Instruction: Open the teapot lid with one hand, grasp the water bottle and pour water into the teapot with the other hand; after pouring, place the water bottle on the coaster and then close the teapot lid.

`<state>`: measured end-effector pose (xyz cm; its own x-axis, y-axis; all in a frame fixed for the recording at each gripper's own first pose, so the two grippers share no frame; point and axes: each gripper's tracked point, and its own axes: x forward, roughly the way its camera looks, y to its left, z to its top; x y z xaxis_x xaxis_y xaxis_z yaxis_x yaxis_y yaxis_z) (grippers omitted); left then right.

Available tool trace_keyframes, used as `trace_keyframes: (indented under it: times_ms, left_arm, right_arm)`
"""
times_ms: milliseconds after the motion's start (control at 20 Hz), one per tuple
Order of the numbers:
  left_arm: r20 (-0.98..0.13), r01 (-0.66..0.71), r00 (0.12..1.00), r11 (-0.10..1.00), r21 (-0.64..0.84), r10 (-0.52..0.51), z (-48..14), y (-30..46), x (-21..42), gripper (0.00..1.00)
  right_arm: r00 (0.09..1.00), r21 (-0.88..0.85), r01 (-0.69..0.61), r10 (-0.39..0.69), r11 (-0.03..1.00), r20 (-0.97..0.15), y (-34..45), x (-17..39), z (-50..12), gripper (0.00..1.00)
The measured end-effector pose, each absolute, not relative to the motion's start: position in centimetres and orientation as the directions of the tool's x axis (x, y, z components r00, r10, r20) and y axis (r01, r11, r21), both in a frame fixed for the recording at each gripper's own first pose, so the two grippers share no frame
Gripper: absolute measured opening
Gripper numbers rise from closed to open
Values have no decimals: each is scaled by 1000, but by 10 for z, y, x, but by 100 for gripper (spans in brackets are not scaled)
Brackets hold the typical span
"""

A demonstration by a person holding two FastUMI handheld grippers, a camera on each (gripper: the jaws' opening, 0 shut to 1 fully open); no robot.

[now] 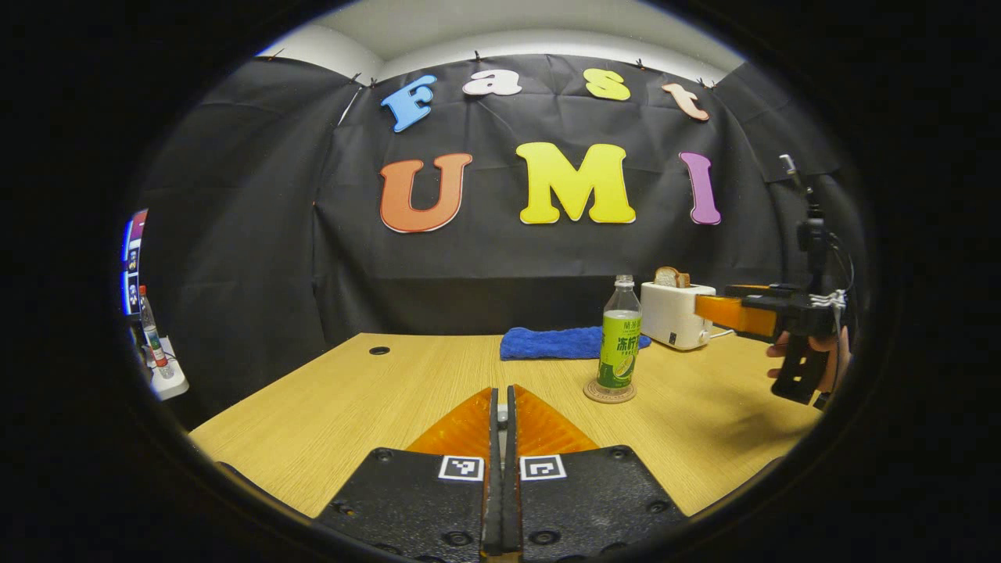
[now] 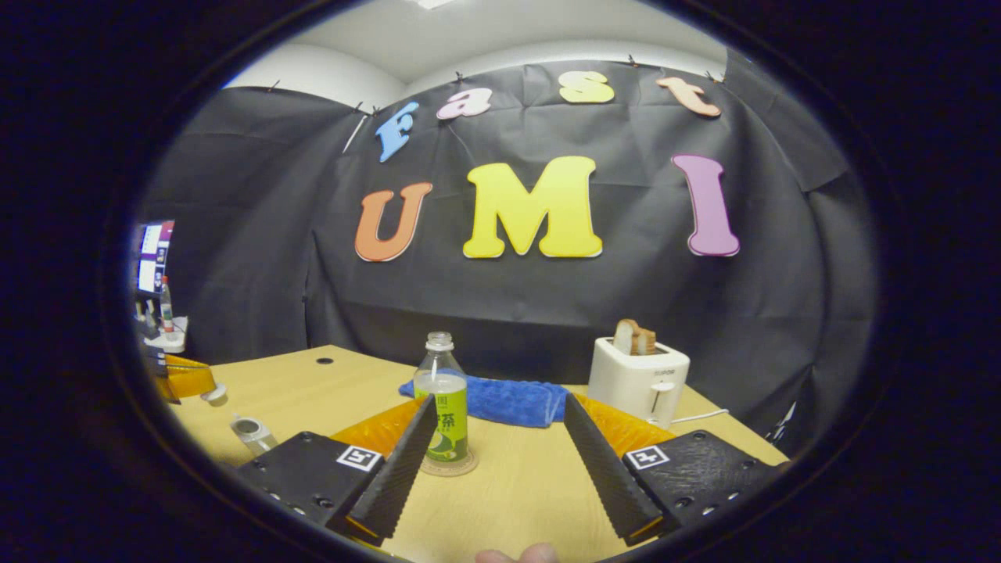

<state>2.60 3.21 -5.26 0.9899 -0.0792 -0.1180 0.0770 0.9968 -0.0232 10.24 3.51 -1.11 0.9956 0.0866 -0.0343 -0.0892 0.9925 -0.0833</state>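
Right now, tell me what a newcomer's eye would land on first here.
The green-labelled water bottle standing upright on the round coaster in the middle of the wooden table. Behind it lies a blue cloth, and to the right a white toaster with bread in its slot. The right gripper, fingers apart, faces the bottle.

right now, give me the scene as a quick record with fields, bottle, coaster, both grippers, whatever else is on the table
water bottle: upright, standing on the coaster
coaster: round, on the wooden table
left gripper: fingers together, nothing between them
right gripper: open, pointed toward the bottle, not touching it
toaster: white, bread in its slots
blue cloth: behind the bottle
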Motion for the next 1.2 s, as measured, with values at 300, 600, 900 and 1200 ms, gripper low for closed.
trace_keyframes:
  times_ms: [300,600,900,1200]
  left_arm:
    - [-162,76,984,997,-29,-80,-76,29,43,3]
    - [-203,57,977,997,-44,-65,-94,35,50,3]
    - [-220,59,973,997,-47,-68,-100,33,48,3]
    - [-261,41,964,998,-42,-50,-110,35,46,4]
  right_arm:
    - [999,-98,-28,25,995,-29,15,71,-21,97]
    - [999,-103,-15,12,995,-30,6,64,-29,96]
    - [999,-103,-10,6,995,-40,2,64,-36,96]
    - [999,-115,-19,16,993,-28,6,60,-36,96]
